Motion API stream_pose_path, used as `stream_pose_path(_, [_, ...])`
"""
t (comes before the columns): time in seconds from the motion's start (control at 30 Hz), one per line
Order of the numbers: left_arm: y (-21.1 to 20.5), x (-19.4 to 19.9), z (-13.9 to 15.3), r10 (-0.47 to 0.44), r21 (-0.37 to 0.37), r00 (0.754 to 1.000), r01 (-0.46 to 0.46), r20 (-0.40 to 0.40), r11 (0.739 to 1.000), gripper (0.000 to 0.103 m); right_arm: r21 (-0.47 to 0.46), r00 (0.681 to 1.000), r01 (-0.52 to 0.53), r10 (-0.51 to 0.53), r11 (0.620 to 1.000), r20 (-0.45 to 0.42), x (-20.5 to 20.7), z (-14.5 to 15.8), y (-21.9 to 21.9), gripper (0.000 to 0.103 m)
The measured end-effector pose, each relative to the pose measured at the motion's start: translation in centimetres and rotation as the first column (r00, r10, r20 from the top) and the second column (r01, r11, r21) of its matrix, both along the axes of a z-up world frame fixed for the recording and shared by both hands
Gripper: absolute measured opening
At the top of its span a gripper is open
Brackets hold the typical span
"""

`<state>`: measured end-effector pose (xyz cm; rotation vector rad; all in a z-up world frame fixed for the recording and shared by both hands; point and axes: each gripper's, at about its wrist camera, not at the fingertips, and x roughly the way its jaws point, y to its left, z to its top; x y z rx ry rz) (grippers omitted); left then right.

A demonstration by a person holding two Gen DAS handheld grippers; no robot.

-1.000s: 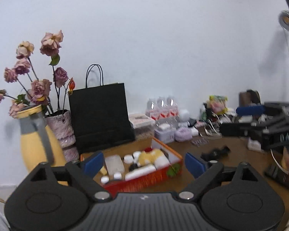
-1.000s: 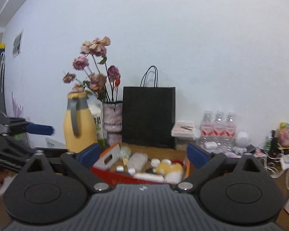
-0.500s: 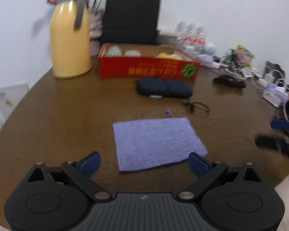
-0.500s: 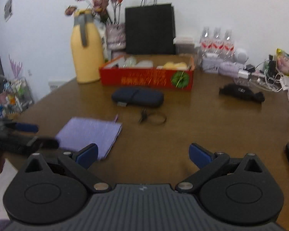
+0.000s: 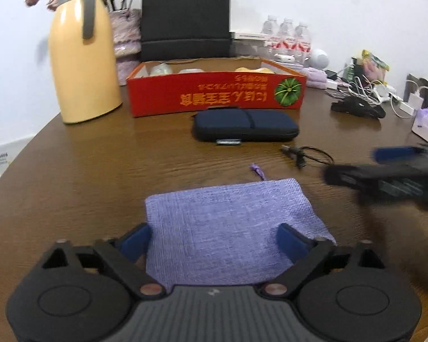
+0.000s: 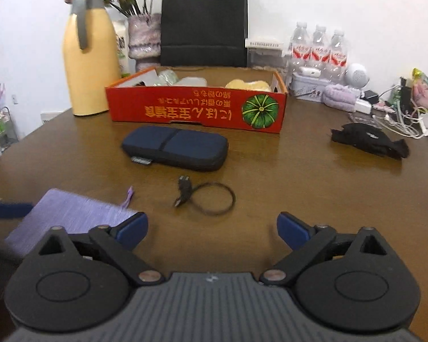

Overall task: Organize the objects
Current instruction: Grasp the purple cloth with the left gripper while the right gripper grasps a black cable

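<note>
Nothing is gripped yet: the flat lilac woven pouch [image 5: 231, 228], the coiled black cable [image 6: 211, 199] and the navy zip case [image 6: 175, 151] lie loose outside the red cardboard box [image 6: 197, 111]; left gripper [image 5: 214, 239] jaws, just narrowing, straddle the pouch unpinched, right gripper [image 6: 212, 229] jaws are spread

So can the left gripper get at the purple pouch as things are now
Probably yes: the left gripper is open just over the purple pouch, which lies flat on the table with nothing on top.
</note>
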<state>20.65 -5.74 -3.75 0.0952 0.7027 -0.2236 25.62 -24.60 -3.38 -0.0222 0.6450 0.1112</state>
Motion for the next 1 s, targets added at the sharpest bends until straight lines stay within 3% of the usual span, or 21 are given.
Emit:
stream_pose_path(0.03, [-0.2,0.0,0.1,-0.014,-0.003,1.000,0.014,0.000,1.000,0.074,0.002,1.000,0.001,-0.001,1.000,-0.009,1.1,-0.2,0.1,0.094])
stream_pose_path(0.1, [-0.3,0.2,0.4,-0.020,-0.008,1.000,0.020,0.002,1.000,0.040,-0.001,1.000,0.001,-0.001,1.000,-0.024,2.8,-0.5,0.6,0.090])
stream_pose_path(0.17, [-0.4,0.3,0.6,-0.030,-0.019,1.000,0.030,0.000,0.999,0.020,-0.016,0.999,-0.004,0.004,1.000,-0.035,4.1,-1.0,1.0,0.083])
stream_pose_path(0.23, [-0.4,0.5,0.5,-0.020,-0.027,1.000,0.020,0.000,0.999,0.011,0.002,0.999,-0.007,0.007,1.000,-0.038,4.5,-1.4,1.0,0.072])
stream_pose_path(0.27, [-0.3,0.4,0.5,-0.013,-0.029,1.000,0.013,0.002,0.999,0.006,0.000,0.999,-0.005,0.005,1.000,-0.032,4.4,-1.4,1.0,0.060])
stream_pose_path(0.37, [1.0,0.1,0.4,0.010,-0.098,1.000,-0.012,-0.011,0.995,0.004,0.002,0.999,-0.025,0.025,1.000,-0.036,3.7,-1.1,1.0,0.043])
stream_pose_path(0.47, [2.1,-0.6,0.8,0.035,-0.136,0.999,-0.038,-0.028,0.990,0.004,-0.013,0.999,-0.045,0.045,0.999,-0.025,1.9,-1.0,1.3,0.034])
stream_pose_path(0.8, [4.2,-4.8,3.7,0.094,-0.149,0.994,-0.085,0.051,0.985,0.004,0.043,0.998,-0.043,0.042,0.998,0.044,-8.9,0.9,1.0,0.031])
stream_pose_path(1.0, [3.7,-6.1,5.4,0.063,-0.158,0.993,-0.046,0.102,0.986,0.004,0.052,0.994,-0.025,0.019,0.998,0.104,-12.2,2.6,0.1,0.031])
